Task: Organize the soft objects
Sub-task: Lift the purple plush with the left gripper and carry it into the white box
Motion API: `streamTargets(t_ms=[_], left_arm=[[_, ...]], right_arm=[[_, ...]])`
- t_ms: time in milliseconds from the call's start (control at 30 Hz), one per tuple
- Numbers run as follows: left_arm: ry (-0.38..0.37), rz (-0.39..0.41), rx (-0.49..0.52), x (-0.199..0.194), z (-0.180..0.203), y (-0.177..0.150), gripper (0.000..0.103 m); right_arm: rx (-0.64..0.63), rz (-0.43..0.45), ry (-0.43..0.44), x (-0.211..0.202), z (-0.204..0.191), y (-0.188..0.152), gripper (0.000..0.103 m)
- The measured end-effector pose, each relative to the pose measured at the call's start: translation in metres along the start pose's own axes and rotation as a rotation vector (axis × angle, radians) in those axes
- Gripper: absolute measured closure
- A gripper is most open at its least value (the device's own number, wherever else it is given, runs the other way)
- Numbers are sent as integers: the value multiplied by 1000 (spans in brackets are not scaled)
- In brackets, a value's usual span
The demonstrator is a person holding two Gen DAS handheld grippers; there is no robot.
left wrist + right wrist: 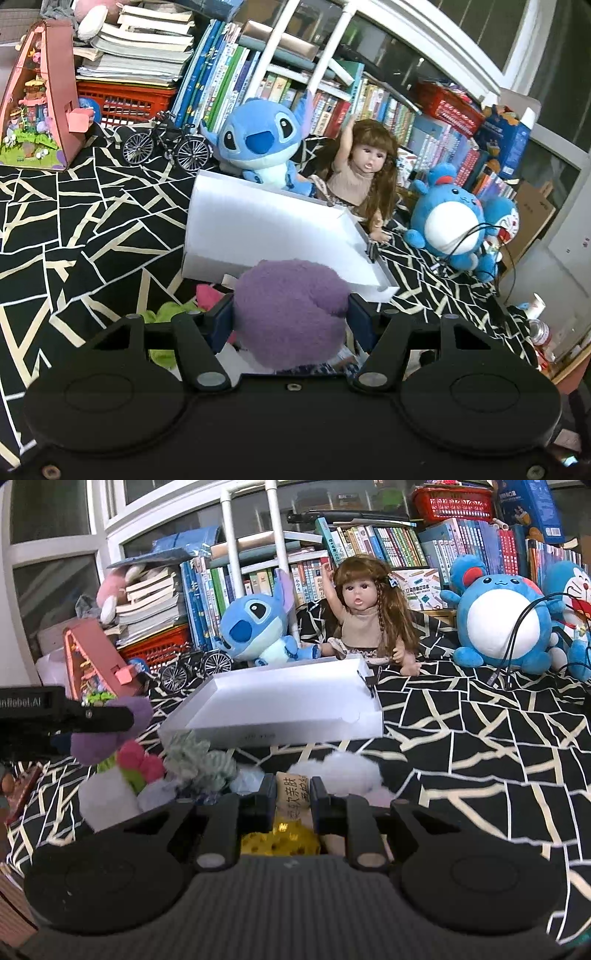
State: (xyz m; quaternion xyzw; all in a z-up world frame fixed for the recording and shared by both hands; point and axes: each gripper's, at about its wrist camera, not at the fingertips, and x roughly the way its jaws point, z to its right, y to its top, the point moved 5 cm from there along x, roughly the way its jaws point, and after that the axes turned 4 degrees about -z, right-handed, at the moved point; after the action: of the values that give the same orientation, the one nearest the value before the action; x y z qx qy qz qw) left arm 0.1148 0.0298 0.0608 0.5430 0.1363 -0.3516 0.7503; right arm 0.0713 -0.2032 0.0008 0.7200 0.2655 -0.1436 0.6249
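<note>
The left gripper (291, 317) is clamped on a purple plush (288, 314), its pads pressing the fluffy ball from either side, so the jaws stand partway apart around the soft bulk. The right gripper (293, 801) has its jaws drawn together on a tan fabric piece printed with characters (293, 794), with a yellow spongy thing (280, 840) just under it. The white tray (258, 229) lies straight ahead of both grippers and a little below their line, on the black patterned cover (92, 221); nothing can be seen lying in it. Its long axis runs crosswise to the way the grippers point, and its near wall faces them, so the coming move, as I judge it, is forward and over that near wall before any release. From the right wrist view the left gripper (66, 716) sits off to the left with the plush already close to the tray's left corner, so the left hand looks the nearer one to deliver first. Between the grippers and the tray lies a loose heap of soft things: a grey-green knit bundle (201, 760), white stuffing (340, 768), a pink and green plush (142, 764). The blue plush (258, 144) and the doll (364, 170) sit beyond the tray's far wall
</note>
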Motion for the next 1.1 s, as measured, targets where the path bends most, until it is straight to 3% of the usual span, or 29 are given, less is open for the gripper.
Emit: streamTargets(t_ms=[433,800,1100], left_arm=[[41,-54,-7,41,3,42,41],[9,-220,-31,120,1,111,41],[72,-309,-14,188,2,99,41]], right_arm=[[-28,-31,11,34,8,55,79],[-39,-140,9,94,19,126,79],[7,-285,-42,170,30,126,79]])
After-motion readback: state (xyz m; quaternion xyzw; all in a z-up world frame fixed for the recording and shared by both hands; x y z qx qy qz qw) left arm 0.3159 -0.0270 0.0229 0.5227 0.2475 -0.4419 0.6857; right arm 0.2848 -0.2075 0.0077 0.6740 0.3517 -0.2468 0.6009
